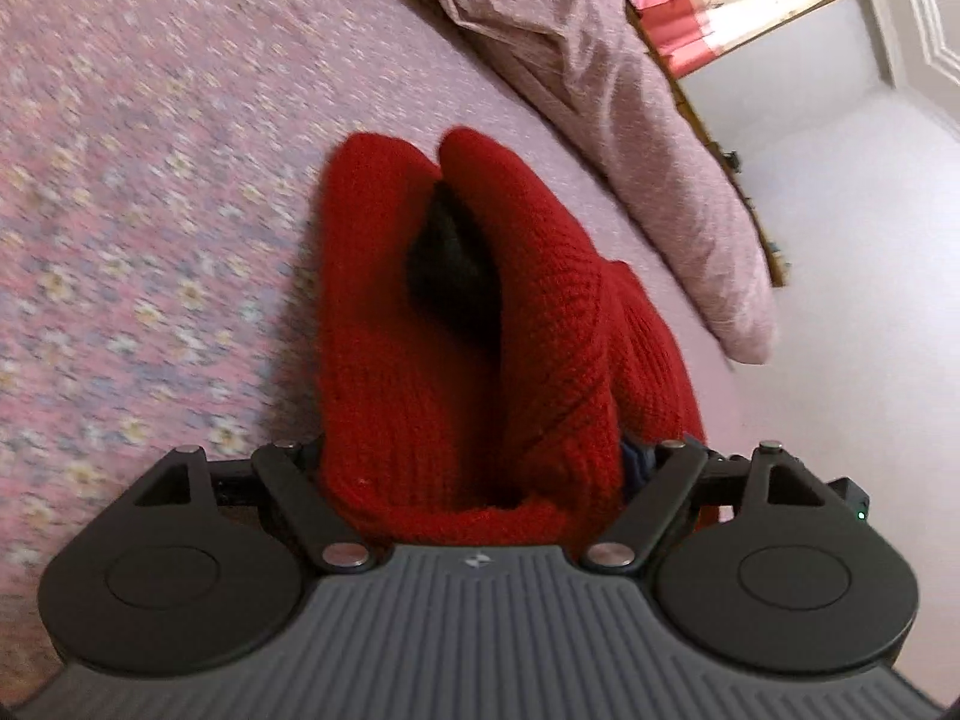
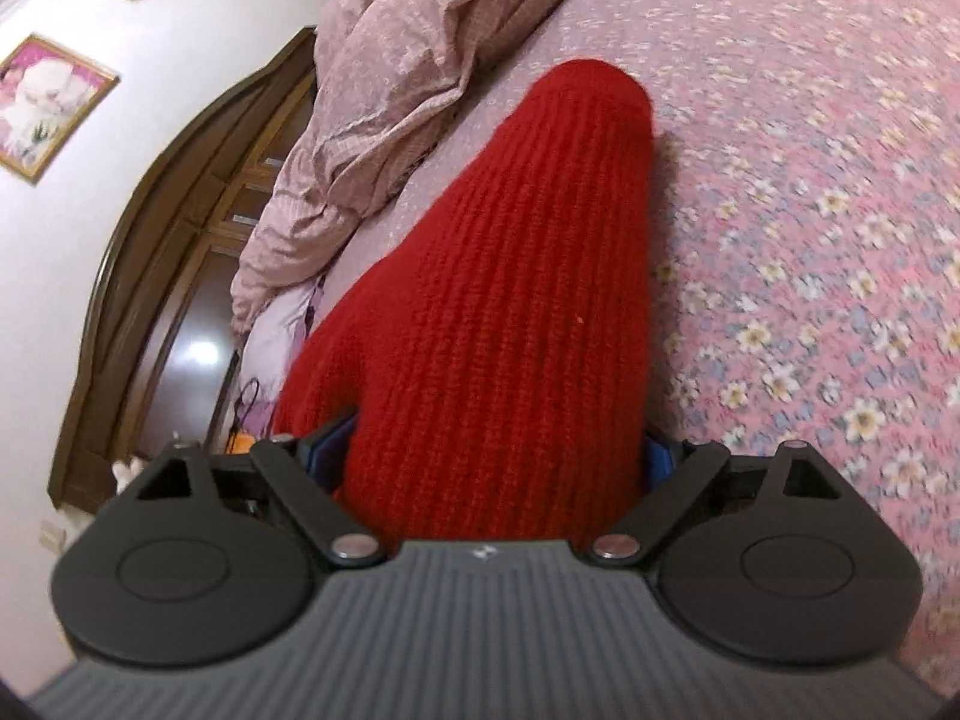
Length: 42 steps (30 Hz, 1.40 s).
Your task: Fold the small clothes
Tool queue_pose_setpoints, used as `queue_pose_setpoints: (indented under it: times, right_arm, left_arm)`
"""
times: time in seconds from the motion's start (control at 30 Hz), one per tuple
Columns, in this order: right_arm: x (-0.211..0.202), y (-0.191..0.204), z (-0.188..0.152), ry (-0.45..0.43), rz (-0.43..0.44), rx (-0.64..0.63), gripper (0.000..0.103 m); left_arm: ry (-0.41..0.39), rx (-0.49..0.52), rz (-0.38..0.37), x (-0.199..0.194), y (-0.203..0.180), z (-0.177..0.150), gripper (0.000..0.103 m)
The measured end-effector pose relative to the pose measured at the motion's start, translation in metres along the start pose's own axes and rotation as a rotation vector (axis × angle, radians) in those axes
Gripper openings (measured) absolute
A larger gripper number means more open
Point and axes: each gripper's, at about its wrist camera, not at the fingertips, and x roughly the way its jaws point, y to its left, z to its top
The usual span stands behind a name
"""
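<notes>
Left wrist: red knit garment (image 1: 480, 330) folded, bedspread (image 1: 150, 180) around

The bed (image 1: 150, 180) is covered with a pink sheet printed with small pale flowers; toward the headboard side the fabric turns plain mauve. A red knitted garment (image 1: 480, 330) lies partly on it, bunched into ridges, with a dark opening showing between two folds in the left wrist view. Beside the garment, a crumpled mauve quilt (image 2: 384, 90) is heaped along the bed's edge, close to the red knit.
</notes>
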Motion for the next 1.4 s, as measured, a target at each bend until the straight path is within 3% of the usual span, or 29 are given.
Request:
queue_pose_setpoints:
  times: [0.2, 0.47, 0.67, 0.73, 0.83, 0.97, 1.17, 1.4]
  right_arm:
    - [-0.017, 0.008, 0.000, -0.029, 0.024, -0.029, 0.072]
    - [-0.089, 0.029, 0.010, -0.143, 0.051, -0.103, 0.070]
    - [-0.152, 0.012, 0.003, -0.189, -0.005, -0.100, 0.070]
    - [-0.164, 0.001, -0.002, -0.197, -0.048, -0.086, 0.070]
    - [-0.167, -0.018, -0.014, -0.181, -0.138, -0.064, 0.071]
    - [-0.158, -0.044, -0.029, -0.186, -0.207, -0.018, 0.078]
    - [-0.173, -0.033, -0.039, -0.242, -0.254, -0.070, 0.079]
    - [-0.225, 0.005, -0.057, -0.420, -0.450, -0.257, 0.078]
  left_arm:
    - [-0.040, 0.040, -0.055, -0.004, -0.017, -0.011, 0.072]
    - [-0.045, 0.151, -0.193, -0.005, -0.083, -0.034, 0.071]
    - [0.036, 0.178, -0.245, 0.026, -0.118, -0.073, 0.071]
    - [0.069, 0.189, -0.215, 0.038, -0.122, -0.087, 0.071]
    - [0.103, 0.222, -0.114, 0.054, -0.125, -0.106, 0.071]
    - [0.113, 0.246, -0.032, 0.060, -0.129, -0.115, 0.071]
    - [0.059, 0.313, 0.086, 0.047, -0.150, -0.114, 0.071]
    - [-0.047, 0.449, 0.262, 0.007, -0.187, -0.136, 0.071]
